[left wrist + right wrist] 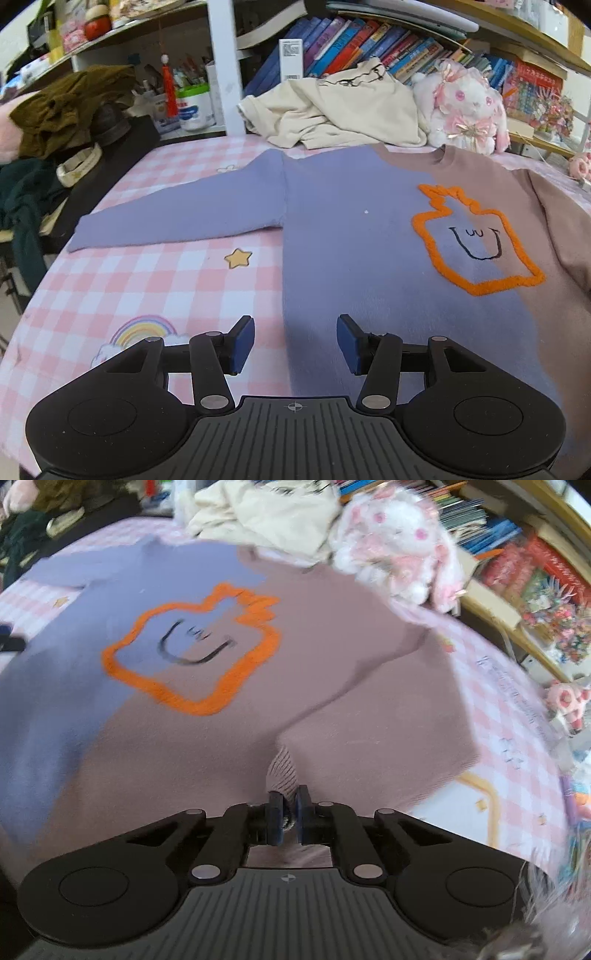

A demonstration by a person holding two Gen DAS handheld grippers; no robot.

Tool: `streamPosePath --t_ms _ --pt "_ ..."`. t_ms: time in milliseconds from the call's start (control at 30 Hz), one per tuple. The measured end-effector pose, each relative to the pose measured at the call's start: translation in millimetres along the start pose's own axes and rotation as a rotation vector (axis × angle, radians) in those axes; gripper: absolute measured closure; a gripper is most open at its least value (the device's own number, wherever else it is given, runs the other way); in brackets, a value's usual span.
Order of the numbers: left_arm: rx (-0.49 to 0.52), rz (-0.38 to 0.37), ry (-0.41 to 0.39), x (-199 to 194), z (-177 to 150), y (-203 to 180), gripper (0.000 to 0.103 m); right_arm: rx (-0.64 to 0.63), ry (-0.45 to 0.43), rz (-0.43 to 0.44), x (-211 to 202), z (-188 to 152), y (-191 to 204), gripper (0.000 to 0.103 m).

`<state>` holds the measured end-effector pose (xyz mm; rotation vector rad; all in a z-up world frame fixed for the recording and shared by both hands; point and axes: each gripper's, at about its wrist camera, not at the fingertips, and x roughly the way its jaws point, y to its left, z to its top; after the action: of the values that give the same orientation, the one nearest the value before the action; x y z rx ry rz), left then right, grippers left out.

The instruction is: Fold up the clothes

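Note:
A sweater (pixel 351 229), half lilac and half mauve-brown with an orange outlined face on the chest, lies front up on the pink checked cloth (pixel 155 280). Its lilac sleeve (pixel 177 218) stretches out flat to the left. My left gripper (pixel 295 343) is open and empty, low over the sweater's lower left edge. In the right wrist view the sweater (pixel 184 686) fills the frame. My right gripper (pixel 289 812) is shut on the ribbed cuff (pixel 282 771) of the mauve sleeve (pixel 369 731), which is drawn in over the body.
A cream garment (pixel 332 110) and a white and pink plush rabbit (pixel 461 107) lie at the far edge, in front of bookshelves (pixel 369 48). Dark and olive clothes (pixel 62 110) are piled at the far left. A small pink plush (pixel 565 701) sits at the right edge.

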<state>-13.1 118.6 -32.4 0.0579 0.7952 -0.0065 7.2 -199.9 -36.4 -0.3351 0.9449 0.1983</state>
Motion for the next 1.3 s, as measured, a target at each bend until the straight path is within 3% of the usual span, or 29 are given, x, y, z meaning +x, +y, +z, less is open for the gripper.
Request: streamPosePath --t_ms 167,300,400,567,633,700,867,967,1167,1300 --pt "-0.035 0.053 0.004 -8.0 -6.9 -6.2 0.053 0.093 -0.058 -0.193 -17.8 5.9 -89.6 0.096" --pt "-0.049 0.091 -0.002 -14.0 -9.6 -10.9 0.053 0.179 -0.055 -0.404 -26.9 2.5 -175.7 0.096" --pt "-0.058 0.118 -0.006 -17.7 -11.0 -14.8 0.053 0.179 -0.025 -0.509 -27.0 -4.3 -217.3 0.096" --pt "-0.079 0.149 -0.005 -22.9 -13.5 -17.4 0.053 0.182 0.027 -0.520 -17.4 -16.8 -241.3 0.096" --pt "-0.087 0.158 -0.002 -24.6 -14.8 -19.2 0.053 0.174 0.041 -0.510 -13.5 -19.4 -242.5 0.087" --pt "-0.091 0.166 0.002 -26.7 -17.0 -22.1 0.053 0.157 0.026 -0.505 -14.4 -21.3 -238.7 0.065" --pt "-0.079 0.183 0.015 -28.9 -22.7 -30.2 0.050 0.156 -0.073 -0.368 -29.8 -14.4 -210.7 0.061" --pt "-0.072 0.190 0.019 -29.2 -24.6 -34.6 0.045 0.151 -0.093 -0.171 -32.8 -11.9 -176.2 0.059" --pt "-0.072 0.189 0.021 -30.5 -25.2 -40.4 0.027 0.071 -0.030 0.111 -21.6 -23.9 -90.2 0.051" --pt "-0.071 0.189 0.027 -31.2 -26.2 -43.4 0.025 0.072 0.009 0.208 -18.8 -33.3 -57.8 0.050"
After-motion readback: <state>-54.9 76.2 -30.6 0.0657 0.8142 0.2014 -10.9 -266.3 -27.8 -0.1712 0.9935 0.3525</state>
